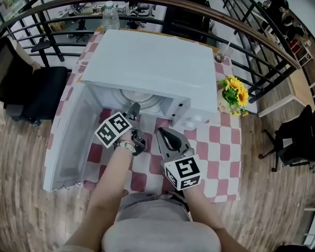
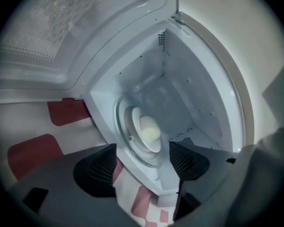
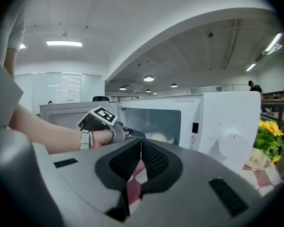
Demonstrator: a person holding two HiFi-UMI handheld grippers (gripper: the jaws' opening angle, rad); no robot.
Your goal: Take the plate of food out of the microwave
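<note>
The plate of food [image 2: 149, 131] sits on the turntable [image 2: 126, 148] inside the microwave [image 1: 152, 62], door [image 1: 68, 135] open (that much is done). The left gripper [image 2: 142, 162] faces it, jaws spread and empty; the right gripper [image 3: 141, 160] hangs over the desk [image 1: 220, 140], jaws clenched on nothing, so grasping and lifting out remain

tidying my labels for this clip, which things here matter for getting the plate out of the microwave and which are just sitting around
Job in hand:
microwave, its door open
plate of food inside it
left gripper, open, facing the opening
right gripper, shut, empty

Lying about:
sunflowers
water bottle
cup
checked tablecloth
black chair
</note>
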